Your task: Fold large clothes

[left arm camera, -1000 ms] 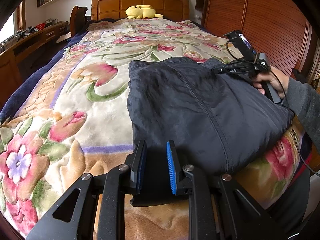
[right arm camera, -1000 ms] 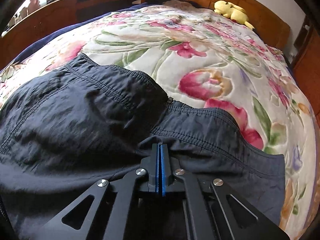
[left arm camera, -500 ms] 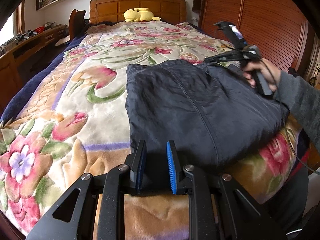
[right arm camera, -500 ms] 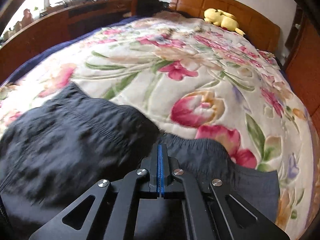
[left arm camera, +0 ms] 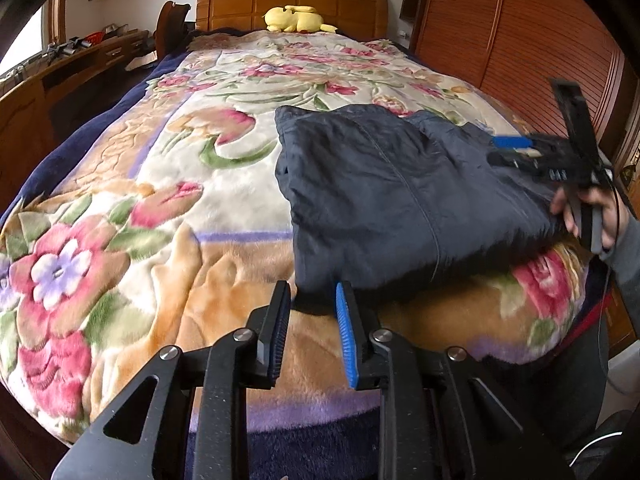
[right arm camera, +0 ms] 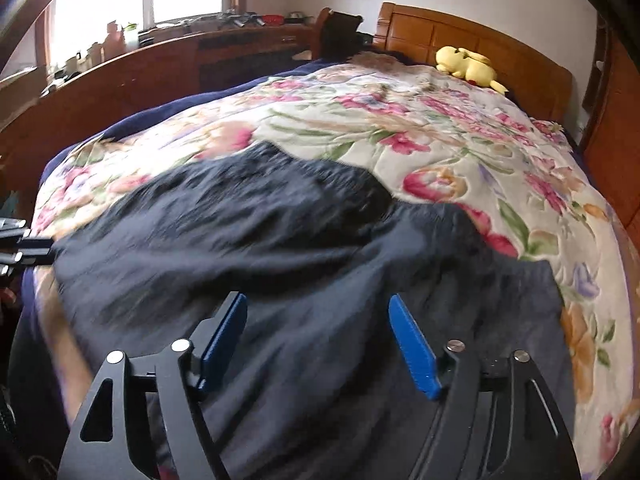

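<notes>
Fingers spread apart on both grippers, gripping nothing, above folded dark trousers [left arm camera: 400, 184].

Left gripper [left arm camera: 310, 336] hangs off the near hem; right gripper [right arm camera: 320, 344] hovers over the waistband end. Trousers lie folded on the floral bed [left arm camera: 160, 200] near its foot (flat, probably so another fold can follow).
</notes>
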A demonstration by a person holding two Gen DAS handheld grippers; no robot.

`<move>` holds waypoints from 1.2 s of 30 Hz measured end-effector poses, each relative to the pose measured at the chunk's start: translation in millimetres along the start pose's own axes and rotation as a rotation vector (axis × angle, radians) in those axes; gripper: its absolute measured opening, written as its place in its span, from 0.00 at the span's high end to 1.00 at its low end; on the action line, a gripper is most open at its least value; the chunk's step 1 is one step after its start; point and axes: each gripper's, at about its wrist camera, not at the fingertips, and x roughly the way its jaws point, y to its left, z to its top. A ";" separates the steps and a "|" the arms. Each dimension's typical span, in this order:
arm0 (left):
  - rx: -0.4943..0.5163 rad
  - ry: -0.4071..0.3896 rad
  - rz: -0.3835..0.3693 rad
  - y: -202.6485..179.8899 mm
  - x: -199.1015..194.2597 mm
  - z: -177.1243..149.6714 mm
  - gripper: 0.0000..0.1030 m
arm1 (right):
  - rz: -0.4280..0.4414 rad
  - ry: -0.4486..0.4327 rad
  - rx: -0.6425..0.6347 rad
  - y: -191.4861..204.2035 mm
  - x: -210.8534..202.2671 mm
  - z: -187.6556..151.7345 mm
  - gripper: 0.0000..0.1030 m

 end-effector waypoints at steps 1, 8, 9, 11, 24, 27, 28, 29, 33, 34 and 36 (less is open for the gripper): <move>-0.005 -0.002 -0.004 -0.1 -0.6 0.0 0.76 | -0.004 0.002 -0.001 3.9 -3.7 -7.3 0.24; -0.018 0.007 -0.004 -1.8 11.0 3.4 0.76 | -0.037 0.026 0.030 2.2 -16.8 -43.8 0.21; -0.017 0.013 0.000 -2.0 13.9 3.7 0.76 | -0.039 0.025 0.042 1.3 -19.6 -47.9 0.21; -0.017 0.020 0.004 -2.3 19.7 4.1 0.75 | -0.039 0.022 0.065 -1.5 -27.0 -56.9 0.20; -0.023 0.081 0.037 -1.0 56.7 7.4 0.68 | -0.048 -0.005 0.157 -5.9 -51.8 -85.5 0.15; -0.022 0.080 0.046 -1.8 54.7 6.9 0.68 | -0.058 -0.013 0.149 -2.2 -56.1 -90.2 0.14; -0.019 0.077 0.052 -2.4 53.4 6.0 0.68 | -0.059 -0.015 0.151 -1.5 -56.5 -91.4 0.14; -0.020 0.076 0.057 -2.4 52.3 5.8 0.68 | -0.058 -0.017 0.154 -0.9 -57.4 -92.8 0.14; -0.038 0.070 0.074 -1.3 44.8 4.8 0.68 | -0.048 -0.024 0.166 -3.5 -57.0 -96.0 0.13; -0.039 0.071 0.078 -1.0 43.6 3.9 0.68 | -0.047 -0.024 0.166 -3.8 -56.8 -96.1 0.13; -0.033 0.084 0.080 -0.7 45.6 2.5 0.68 | -0.047 -0.025 0.164 -3.1 -57.1 -96.2 0.13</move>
